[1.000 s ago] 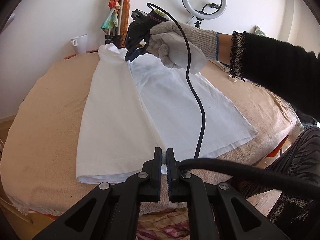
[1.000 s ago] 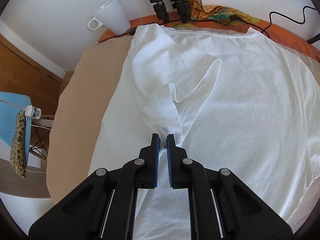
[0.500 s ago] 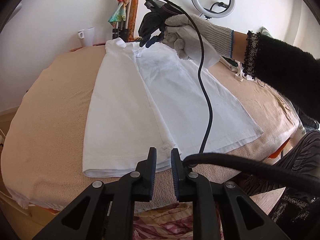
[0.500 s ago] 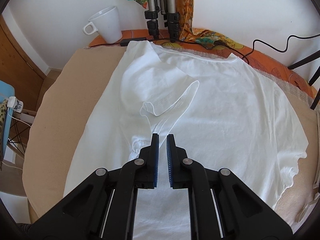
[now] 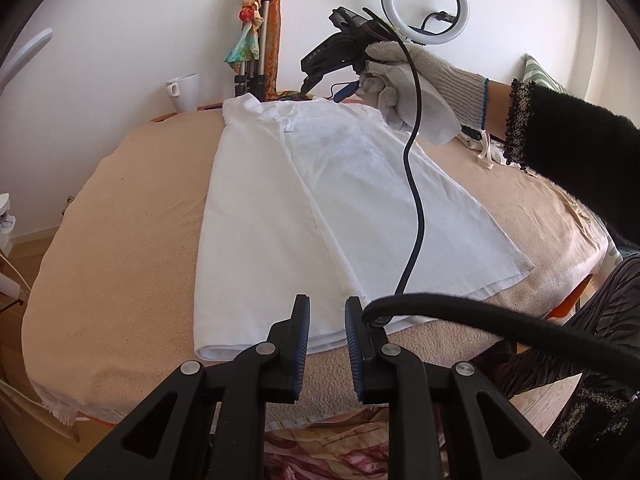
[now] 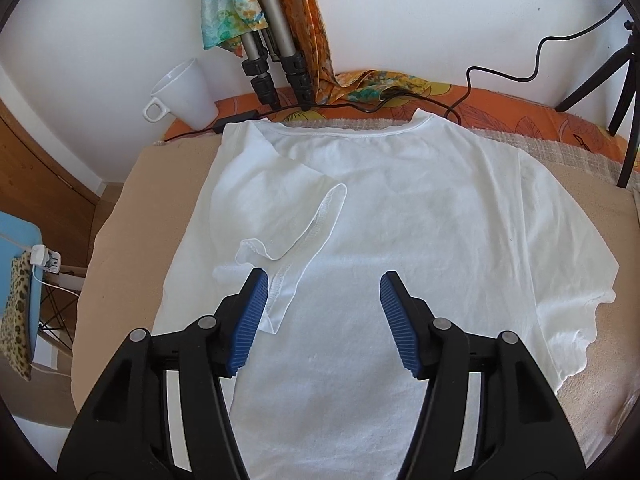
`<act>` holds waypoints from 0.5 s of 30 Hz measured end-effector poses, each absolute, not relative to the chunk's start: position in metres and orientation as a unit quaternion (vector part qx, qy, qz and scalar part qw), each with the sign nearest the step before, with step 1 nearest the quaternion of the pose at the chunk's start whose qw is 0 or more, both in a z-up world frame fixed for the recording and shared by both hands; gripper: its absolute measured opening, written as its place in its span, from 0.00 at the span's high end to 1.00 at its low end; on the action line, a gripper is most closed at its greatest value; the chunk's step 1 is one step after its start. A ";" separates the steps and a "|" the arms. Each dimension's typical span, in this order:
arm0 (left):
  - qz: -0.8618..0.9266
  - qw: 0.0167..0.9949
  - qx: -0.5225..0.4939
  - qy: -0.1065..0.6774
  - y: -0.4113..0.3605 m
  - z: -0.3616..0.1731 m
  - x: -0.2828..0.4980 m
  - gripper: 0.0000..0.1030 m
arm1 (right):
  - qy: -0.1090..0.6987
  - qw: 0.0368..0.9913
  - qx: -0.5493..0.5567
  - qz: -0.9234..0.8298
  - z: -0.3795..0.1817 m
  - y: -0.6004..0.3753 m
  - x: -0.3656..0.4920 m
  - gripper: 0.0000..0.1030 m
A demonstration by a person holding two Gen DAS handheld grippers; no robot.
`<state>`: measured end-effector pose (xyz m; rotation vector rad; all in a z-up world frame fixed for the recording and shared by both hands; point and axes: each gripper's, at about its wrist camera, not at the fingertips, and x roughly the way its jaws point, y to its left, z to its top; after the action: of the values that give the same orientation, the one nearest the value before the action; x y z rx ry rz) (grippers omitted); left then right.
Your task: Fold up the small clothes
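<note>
White wall (image 5: 120, 40), ring light (image 5: 424, 4), wooden floor (image 5: 24, 248).

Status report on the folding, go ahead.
Both tongs, left and right, just opened, nothing held. White t-shirt flat, one side and sleeve folded in. Nothing in the way.

The right gripper (image 6: 324, 284) hangs over the white T-shirt (image 6: 420, 240), its jaws having just swung wide with nothing between them. The shirt's left side and sleeve (image 6: 288, 208) lie folded inward; a white mug (image 6: 184, 92) lies tipped beyond the collar.
</note>
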<state>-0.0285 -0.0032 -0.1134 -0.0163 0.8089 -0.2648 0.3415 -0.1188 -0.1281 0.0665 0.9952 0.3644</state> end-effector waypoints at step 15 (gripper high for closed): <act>-0.068 0.938 0.056 0.336 -0.008 -0.097 -0.049 0.78 | 0.377 0.908 0.072 0.170 -0.023 -0.277 0.232 0.40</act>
<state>-0.0487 -0.0083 -0.0973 0.1151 0.6867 -0.1383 0.2317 -0.2768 -0.0225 0.1483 0.7778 0.3506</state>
